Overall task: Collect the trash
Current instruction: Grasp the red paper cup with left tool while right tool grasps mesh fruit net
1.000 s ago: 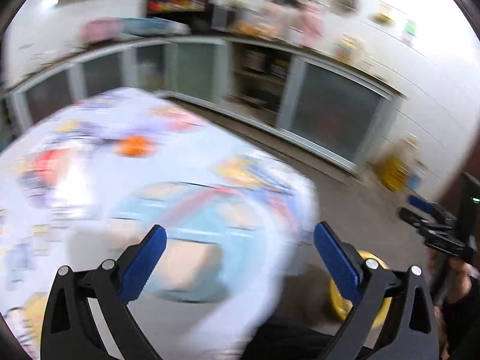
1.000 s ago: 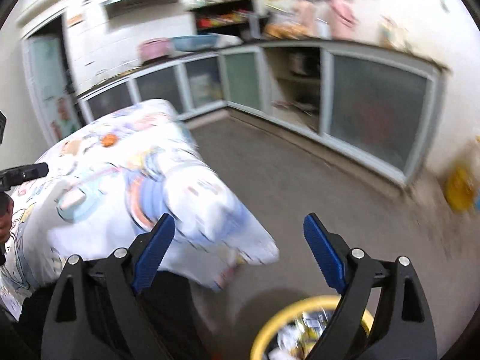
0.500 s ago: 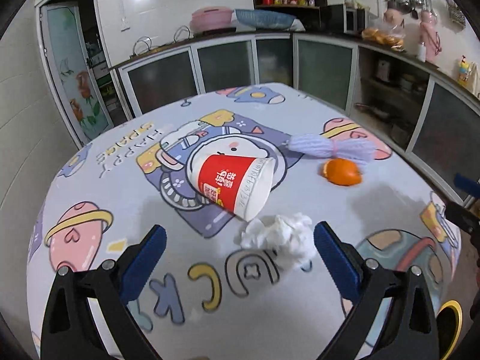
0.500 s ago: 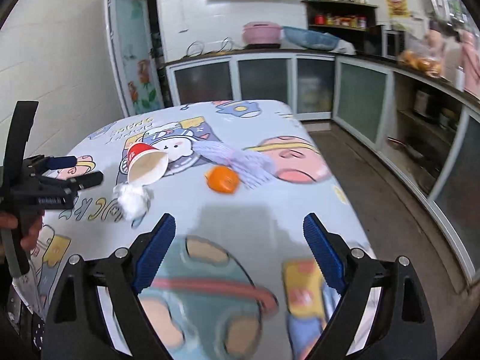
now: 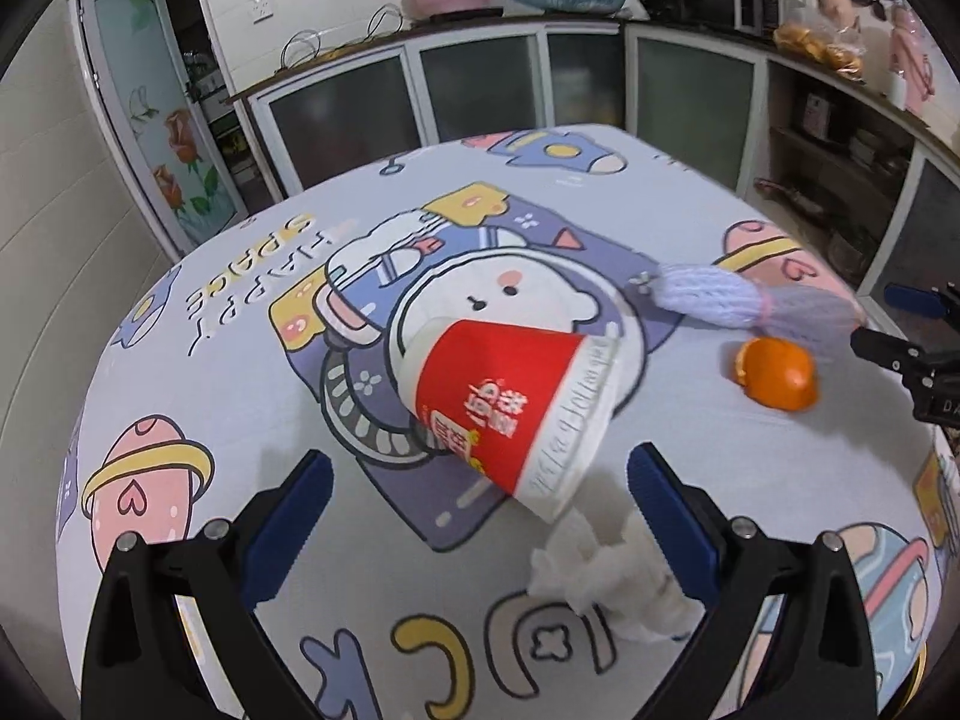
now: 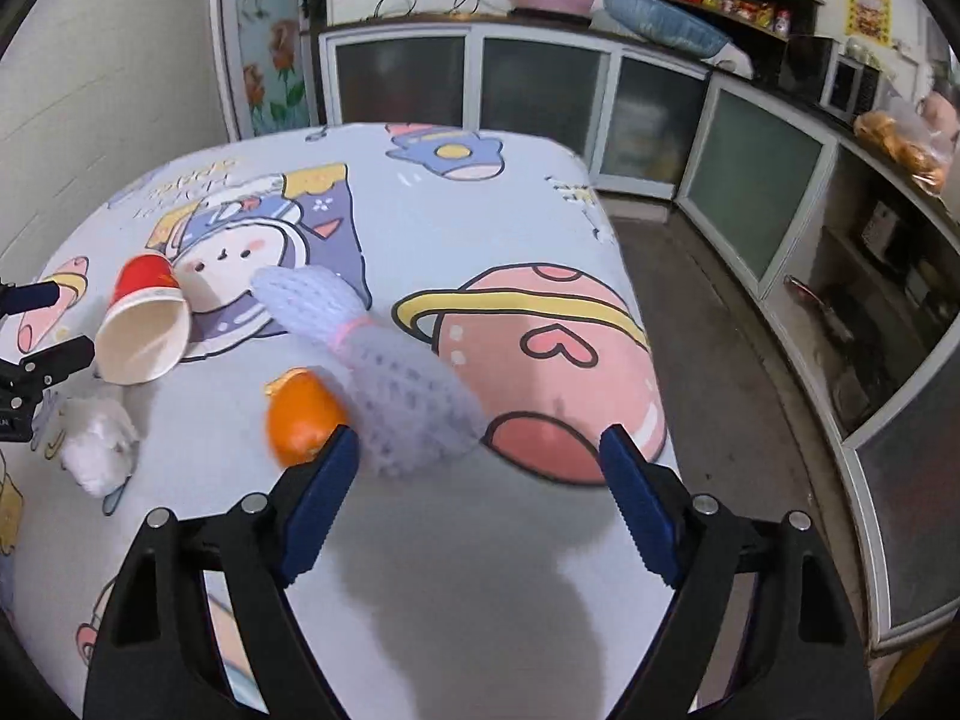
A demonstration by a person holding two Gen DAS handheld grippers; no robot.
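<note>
Tools first: your left tool (image 5: 480,486) hangs over the near part of the surface (image 5: 240,408) with its blue pads spread wide and nothing between them, and your right tool (image 6: 480,462) is spread just as wide and equally empty.

Nearest your left tool, a crumpled white tissue (image 5: 606,582) lies on the cartoon-printed cloth, just inside the right pad. Just beyond it, a red and white paper cup (image 5: 510,402) lies on its side, its open mouth turned toward the near right and its rim close above the tissue. Farther right, a piece of orange peel (image 5: 777,372) sits well apart from the cup, and just beyond the peel a white foam fruit net (image 5: 750,303) stretches across the cloth. Your right tool's fingertips show at the right edge of that view, near the peel.

From your right wrist, the orange peel (image 6: 303,414) sits just beyond the left pad, touching the foam net (image 6: 384,372), which runs away toward the far left. The cup (image 6: 144,324) and tissue (image 6: 99,438) lie to the left, beside your left tool's tips. Beyond the surface, glass-fronted kitchen cabinets (image 6: 540,90) line the far wall.
</note>
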